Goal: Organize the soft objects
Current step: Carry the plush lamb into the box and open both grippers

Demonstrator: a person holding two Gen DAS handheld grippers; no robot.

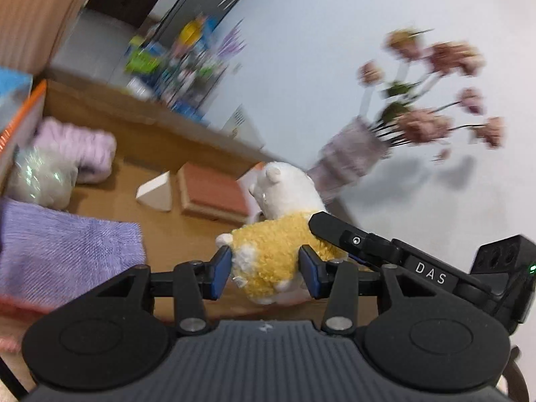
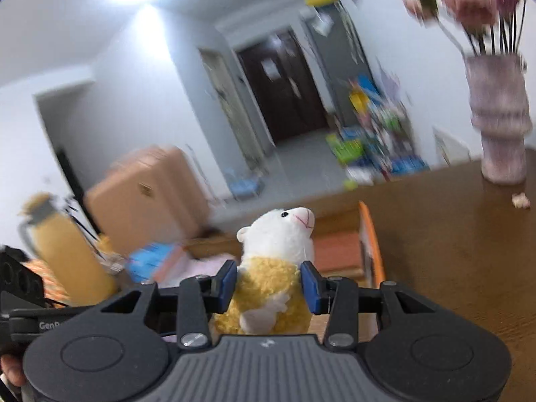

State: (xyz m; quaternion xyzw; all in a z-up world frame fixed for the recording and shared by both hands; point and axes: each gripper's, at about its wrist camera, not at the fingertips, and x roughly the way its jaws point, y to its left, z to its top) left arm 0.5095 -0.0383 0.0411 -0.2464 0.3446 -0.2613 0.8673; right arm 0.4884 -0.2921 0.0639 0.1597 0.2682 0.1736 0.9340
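Both the left hand-held gripper (image 1: 264, 273) and the right hand-held gripper (image 2: 268, 286) clamp the white-and-yellow plush lamb (image 2: 271, 268); the pink ribbed vase (image 2: 499, 124) stands at two o'clock.

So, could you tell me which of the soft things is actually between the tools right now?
The white and yellow plush toy; both tools grip its yellow body. The purple cloth and lilac knit bundle lie untouched.

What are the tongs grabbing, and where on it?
Both tongs grip the plush toy by its yellow fuzzy body: the right tongs around its middle, below the white head, and the left tongs around its lower end.
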